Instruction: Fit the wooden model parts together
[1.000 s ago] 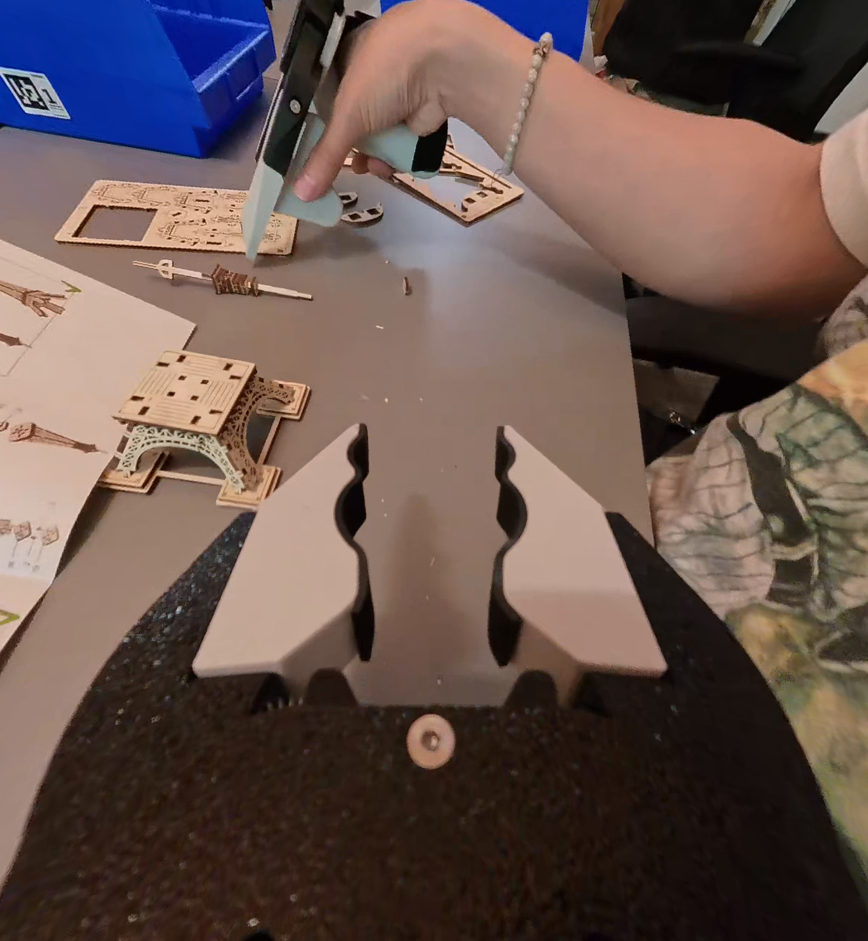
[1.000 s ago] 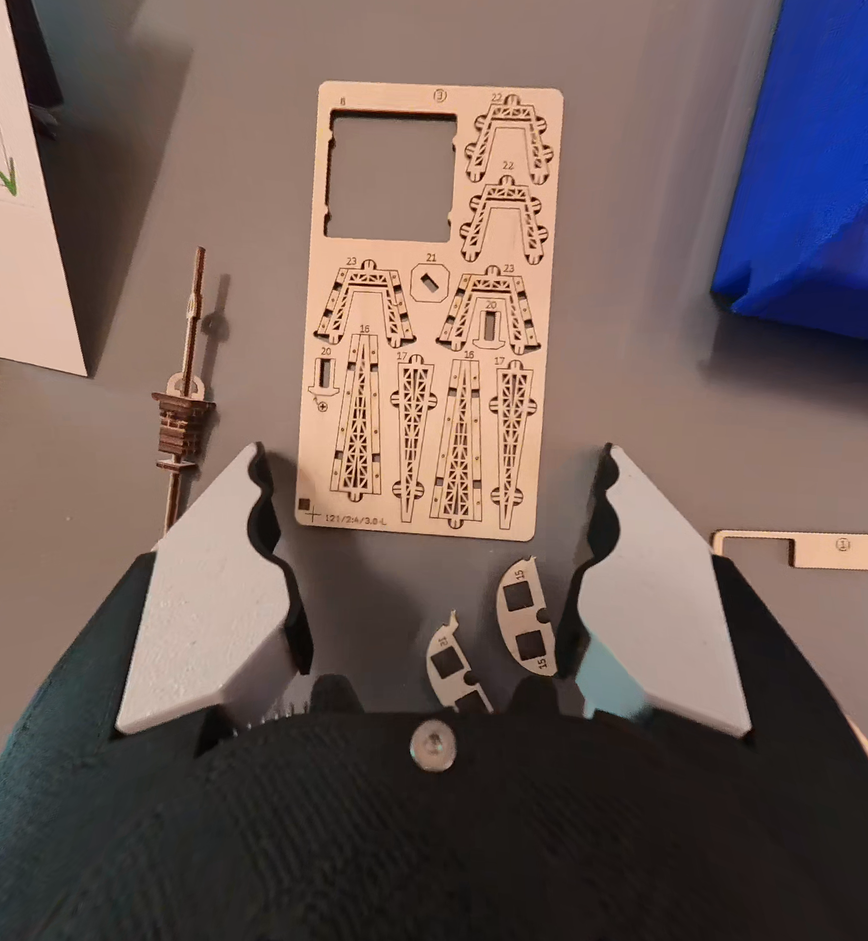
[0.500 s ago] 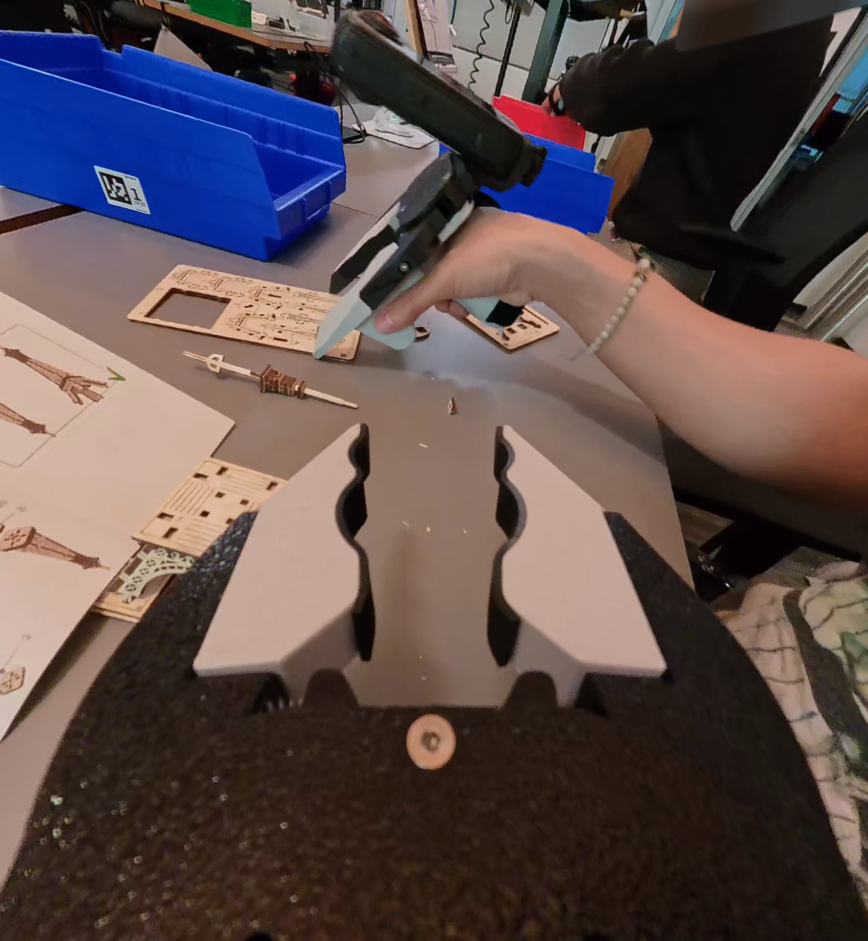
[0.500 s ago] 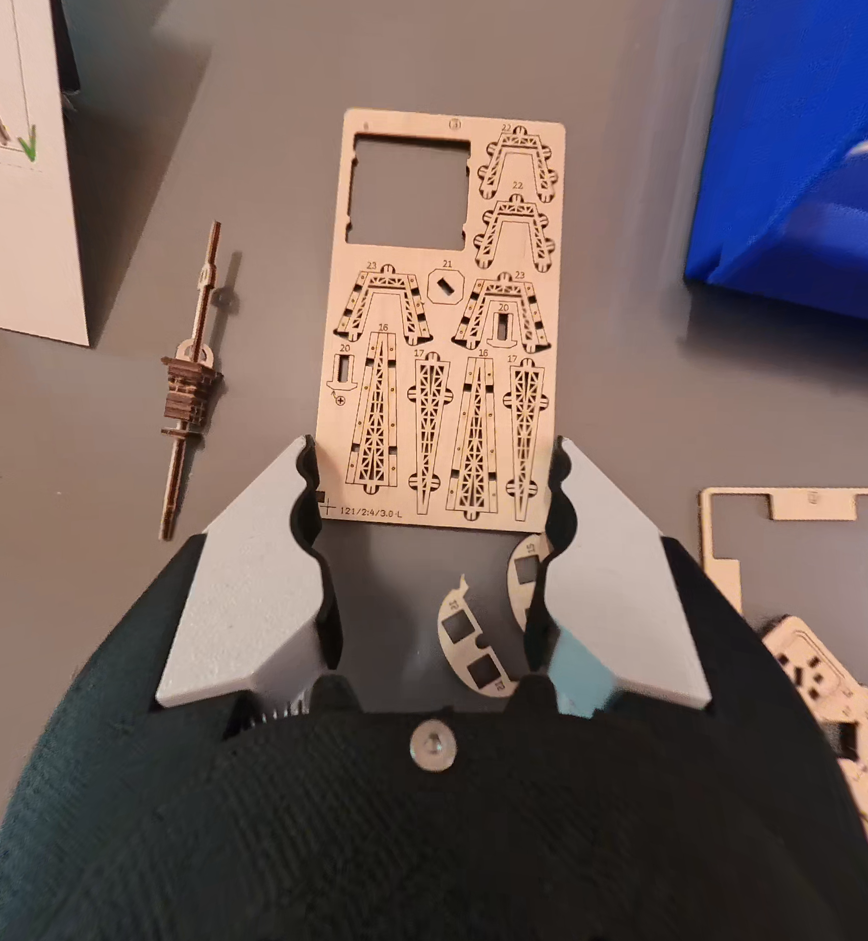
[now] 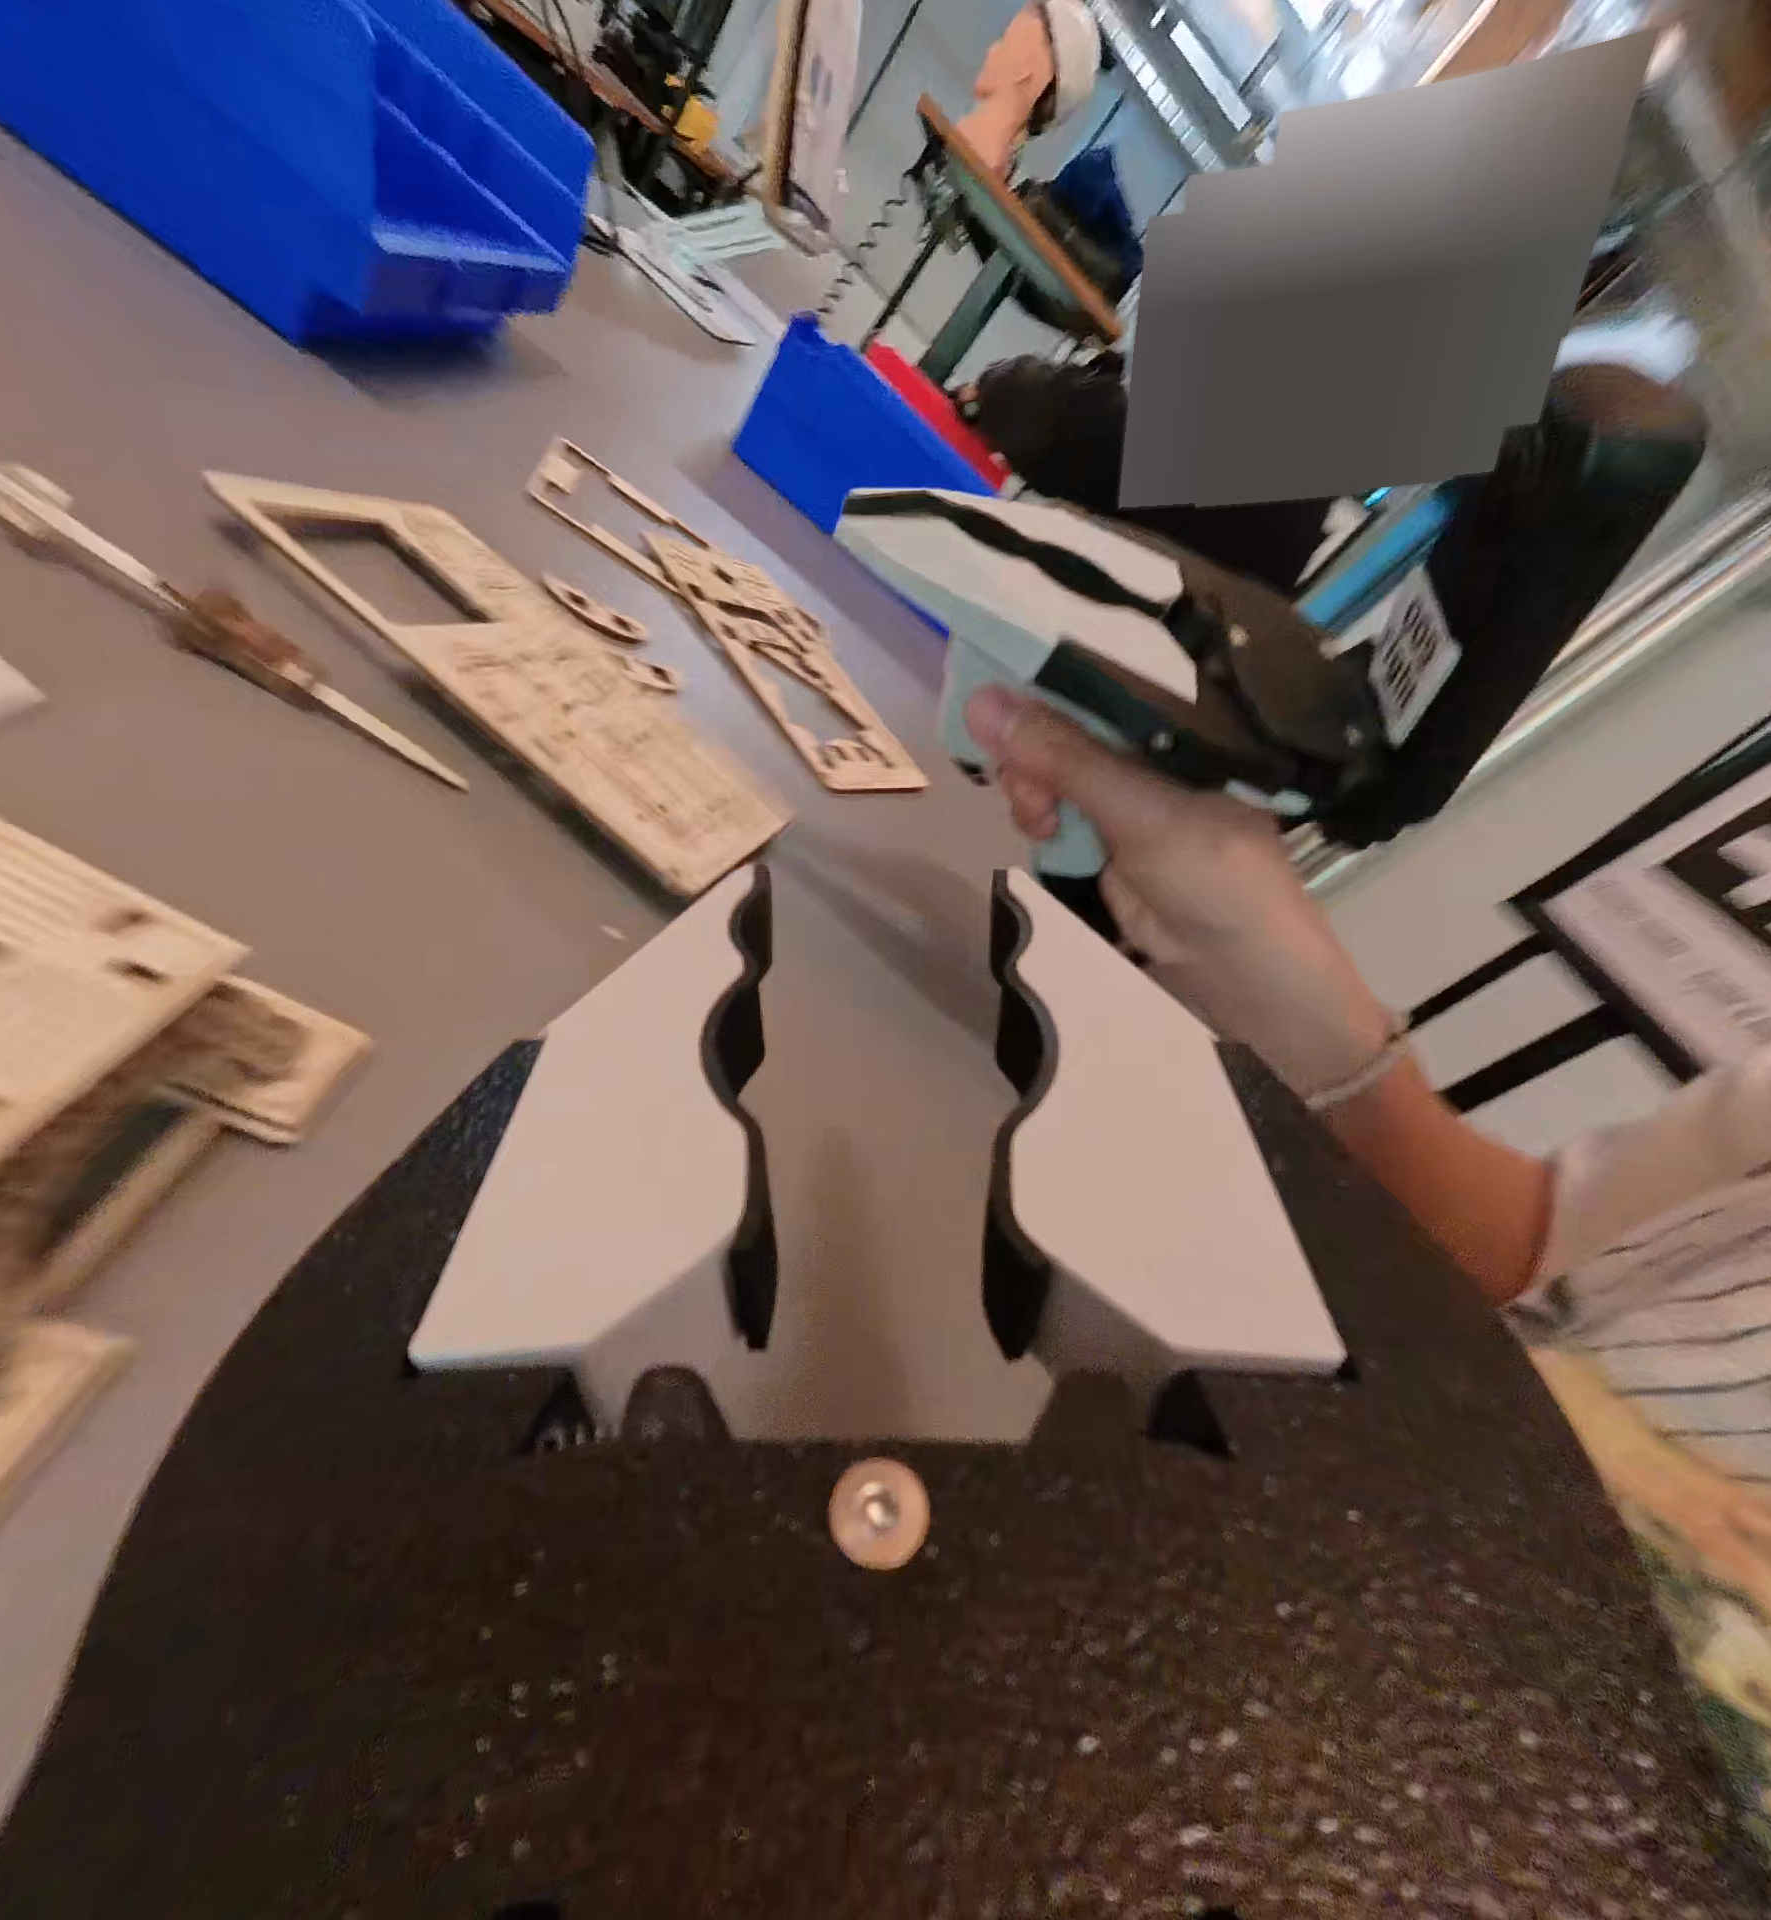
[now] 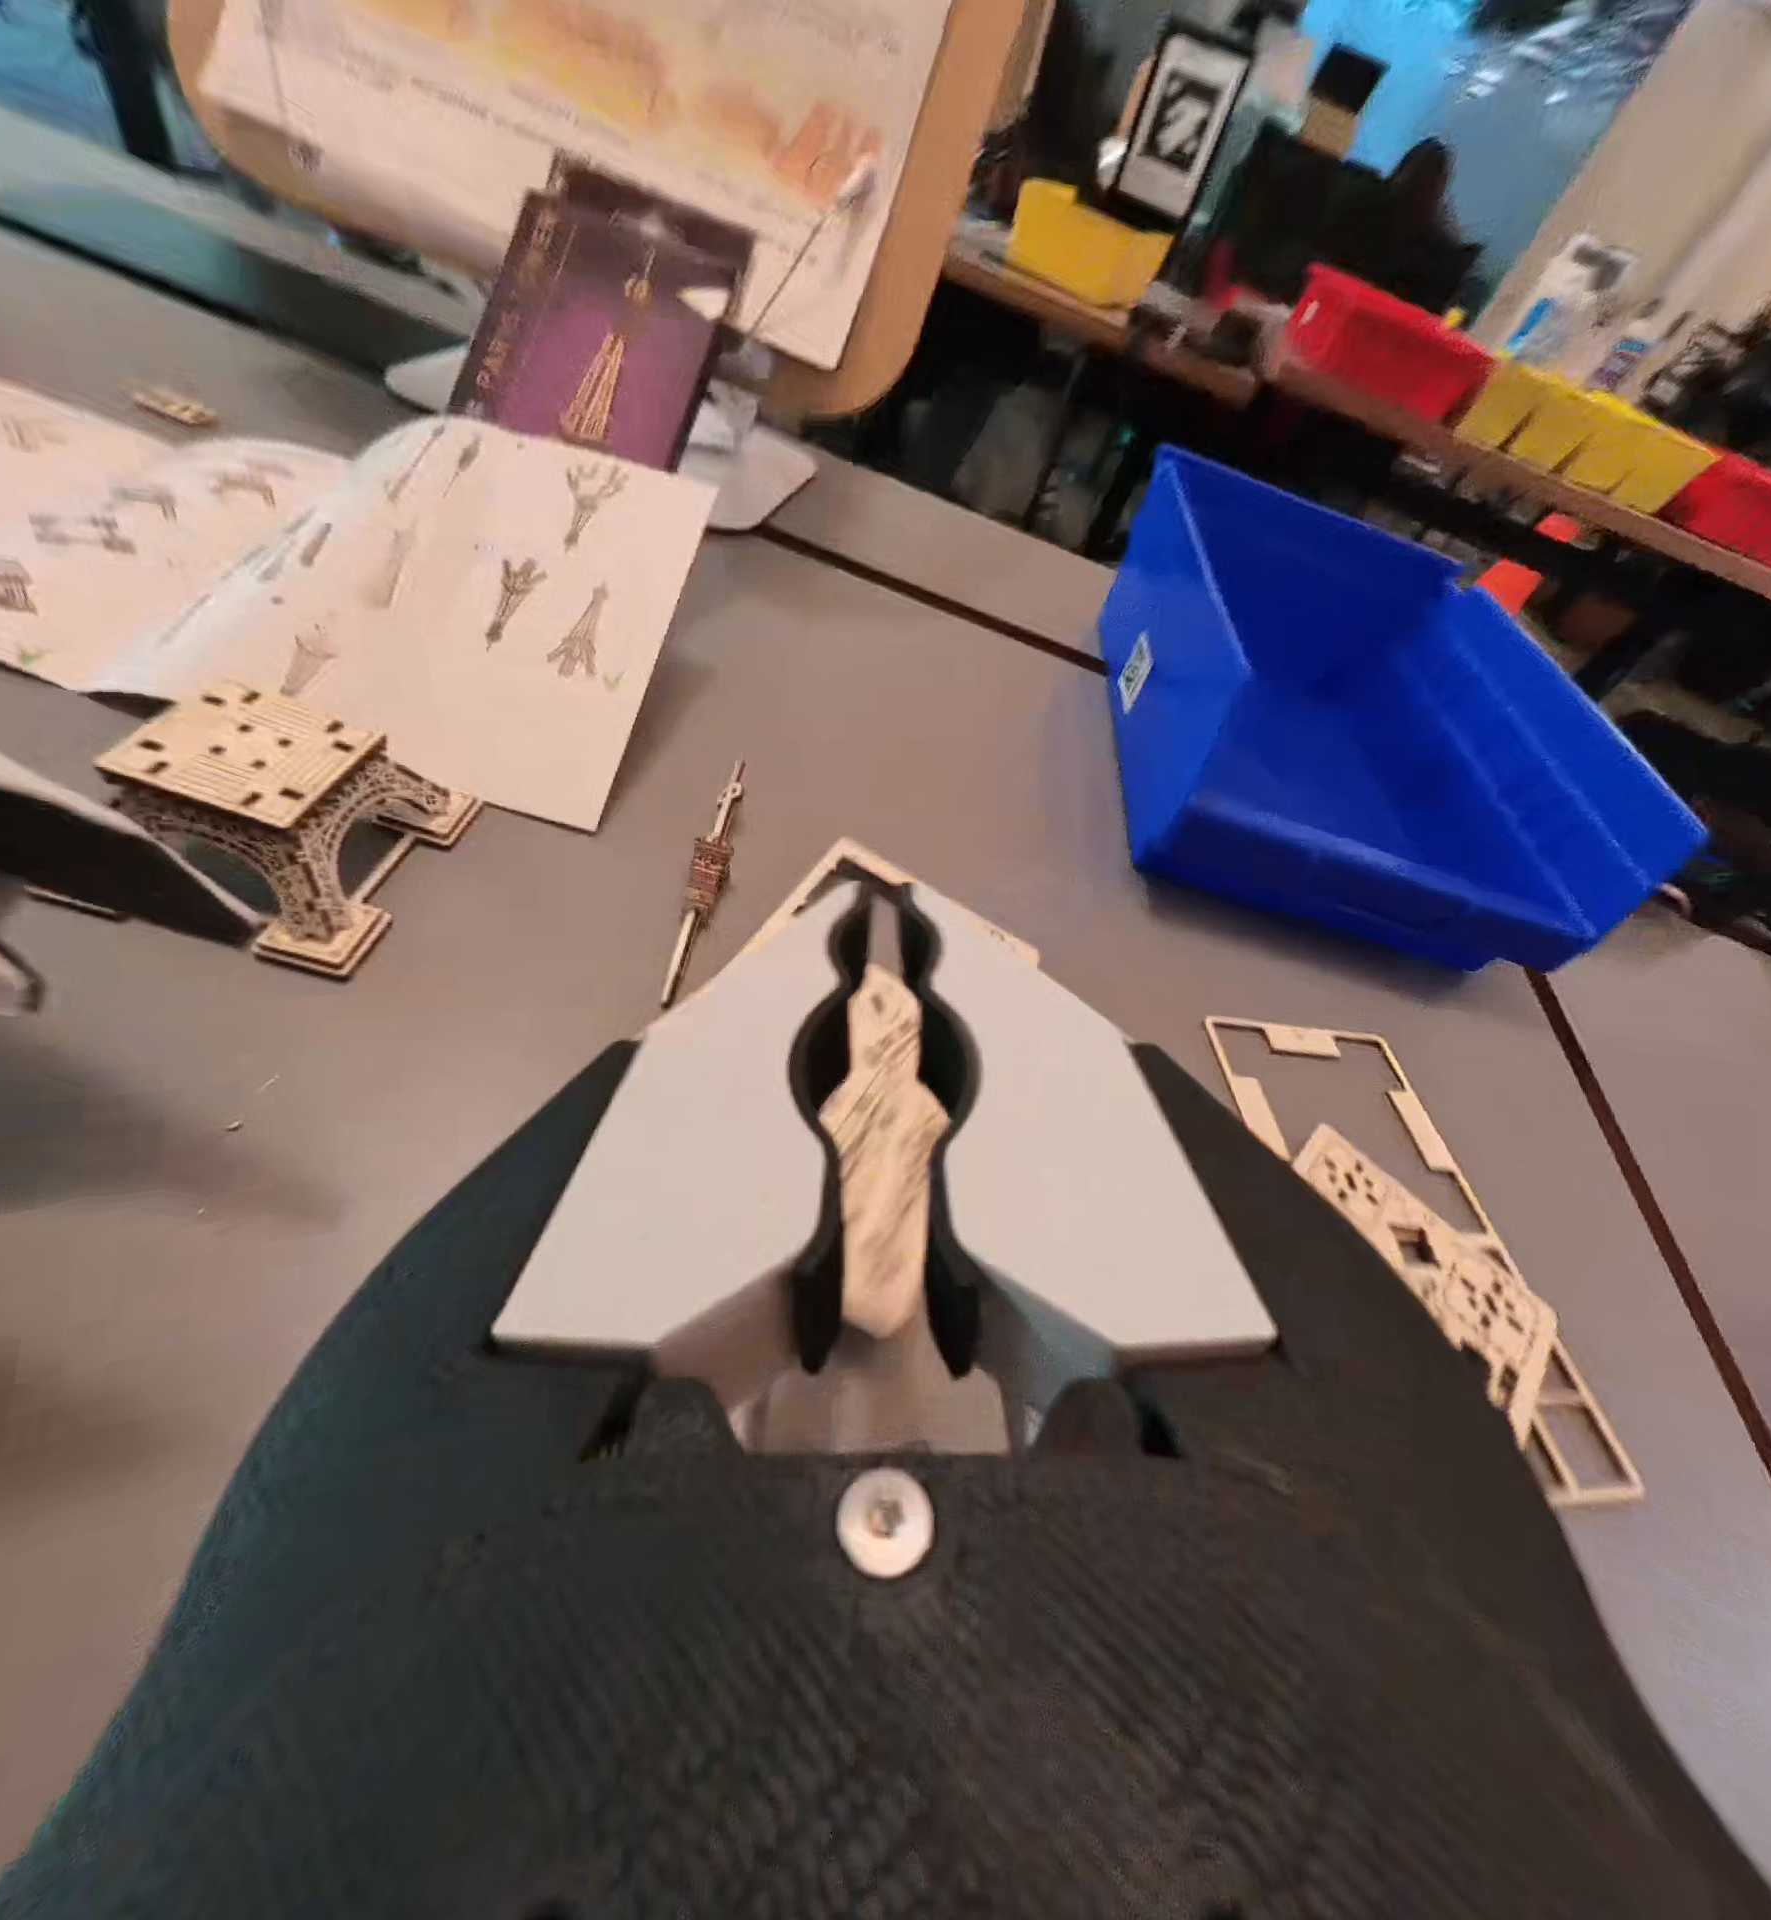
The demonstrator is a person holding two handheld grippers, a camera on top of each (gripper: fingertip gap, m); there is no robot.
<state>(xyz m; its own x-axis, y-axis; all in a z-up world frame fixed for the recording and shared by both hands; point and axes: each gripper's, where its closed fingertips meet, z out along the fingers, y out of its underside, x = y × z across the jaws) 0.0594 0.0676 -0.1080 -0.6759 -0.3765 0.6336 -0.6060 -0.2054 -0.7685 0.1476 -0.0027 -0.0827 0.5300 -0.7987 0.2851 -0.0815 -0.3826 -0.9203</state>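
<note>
1. My left gripper [image 5: 881, 878] hangs over the grey table [image 5: 361, 883]. Its jaws stand moderately apart with nothing between them.
2. My right gripper [image 6: 870, 891] is up off the table in a hand [image 5: 1151, 852]. Its jaws are drawn in until the tips nearly meet.
3. Pale latticed wood shows through that narrow gap. I cannot tell if I grip any of it or only see the parts sheet [image 5: 590, 717] lying below.
4. The parts sheet lies flat ahead of my left gripper. In the left wrist view its long axis runs from far left to near right, with the square window at the far end.
5. The spire rod [image 6: 709, 873] lies flat just left of my right fingertips. Its long axis points away from me, with the thin plain end nearest.
6. The tower base [image 6: 268, 800] stands upright on its legs, well to the left, in front of the instruction sheet [image 6: 445, 561].
7. An emptied frame [image 6: 1380, 1143] lies to my right, and a blue bin [image 6: 1380, 727] sits beyond it.
</note>
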